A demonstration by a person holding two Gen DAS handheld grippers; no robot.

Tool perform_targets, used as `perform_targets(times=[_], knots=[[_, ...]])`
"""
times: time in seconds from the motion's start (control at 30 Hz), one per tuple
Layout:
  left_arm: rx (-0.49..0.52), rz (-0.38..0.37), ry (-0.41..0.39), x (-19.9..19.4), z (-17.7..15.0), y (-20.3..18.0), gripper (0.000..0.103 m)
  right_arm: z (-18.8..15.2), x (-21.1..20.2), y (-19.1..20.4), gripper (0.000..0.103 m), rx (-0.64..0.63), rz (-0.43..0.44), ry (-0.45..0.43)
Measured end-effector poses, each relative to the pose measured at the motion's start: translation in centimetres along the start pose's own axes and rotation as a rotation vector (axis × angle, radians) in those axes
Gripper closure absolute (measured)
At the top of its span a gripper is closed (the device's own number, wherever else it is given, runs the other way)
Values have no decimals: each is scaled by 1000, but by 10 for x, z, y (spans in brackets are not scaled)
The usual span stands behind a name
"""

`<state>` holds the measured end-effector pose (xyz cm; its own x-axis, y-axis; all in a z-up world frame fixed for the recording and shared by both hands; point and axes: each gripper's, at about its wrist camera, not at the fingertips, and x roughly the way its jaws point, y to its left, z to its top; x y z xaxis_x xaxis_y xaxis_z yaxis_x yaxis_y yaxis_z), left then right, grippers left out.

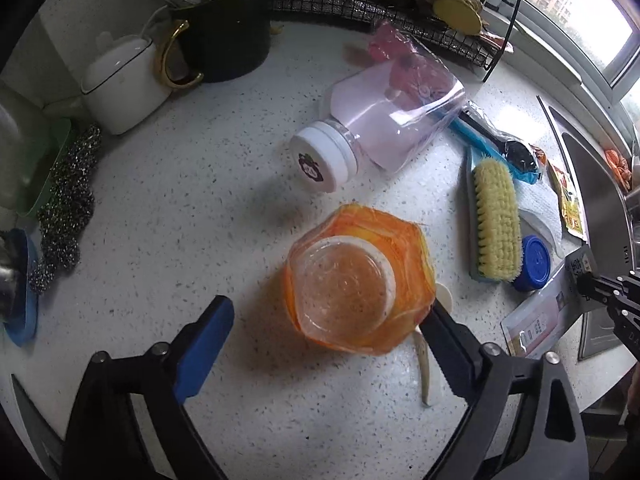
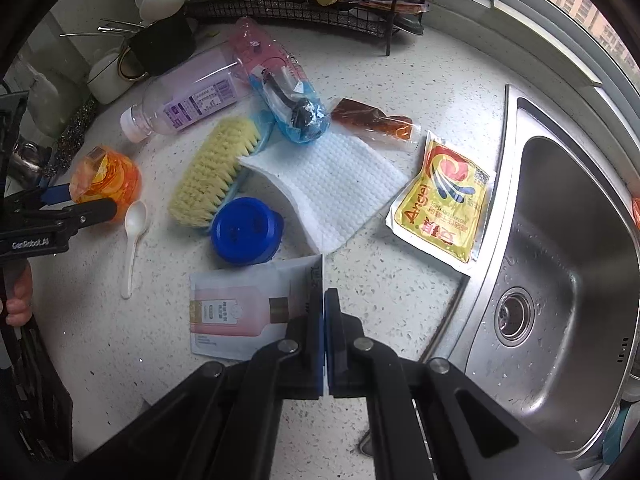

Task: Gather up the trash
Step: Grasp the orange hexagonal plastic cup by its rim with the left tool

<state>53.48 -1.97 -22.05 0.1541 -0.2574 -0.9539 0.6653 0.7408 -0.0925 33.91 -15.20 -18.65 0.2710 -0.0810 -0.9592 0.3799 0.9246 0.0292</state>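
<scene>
On the speckled white bench (image 1: 180, 184) we see an orange plastic cup (image 1: 360, 284) standing between our left tongs (image 1: 320, 328), whose jaws are spread wide; one finger lies against the cup's right side, the other is well clear. Our right tongs (image 2: 324, 300) are clenched on the upper corner of a white sachet (image 2: 236, 312) printed with a pink bottle, just beside the steel sink (image 2: 560, 240).
</scene>
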Motion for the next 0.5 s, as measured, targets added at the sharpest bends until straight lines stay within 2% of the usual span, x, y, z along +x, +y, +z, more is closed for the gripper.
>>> perform_targets(times=[0.1,0.17,0.33,0.5], knots=[[-6,-14,-9,4,5,2,24,-2,0,-1,102,6,5,5],[-4,-22,-15,4,5,1,38,-3,-2,-1,102,4,9,4],[-17,-8,-28,-7,-3,-4,39,-3,-11,0,102,-8,21,-14],[-36,19,-64,-39,-24,-13,39,-8,-29,5,102,-32,59,-45]])
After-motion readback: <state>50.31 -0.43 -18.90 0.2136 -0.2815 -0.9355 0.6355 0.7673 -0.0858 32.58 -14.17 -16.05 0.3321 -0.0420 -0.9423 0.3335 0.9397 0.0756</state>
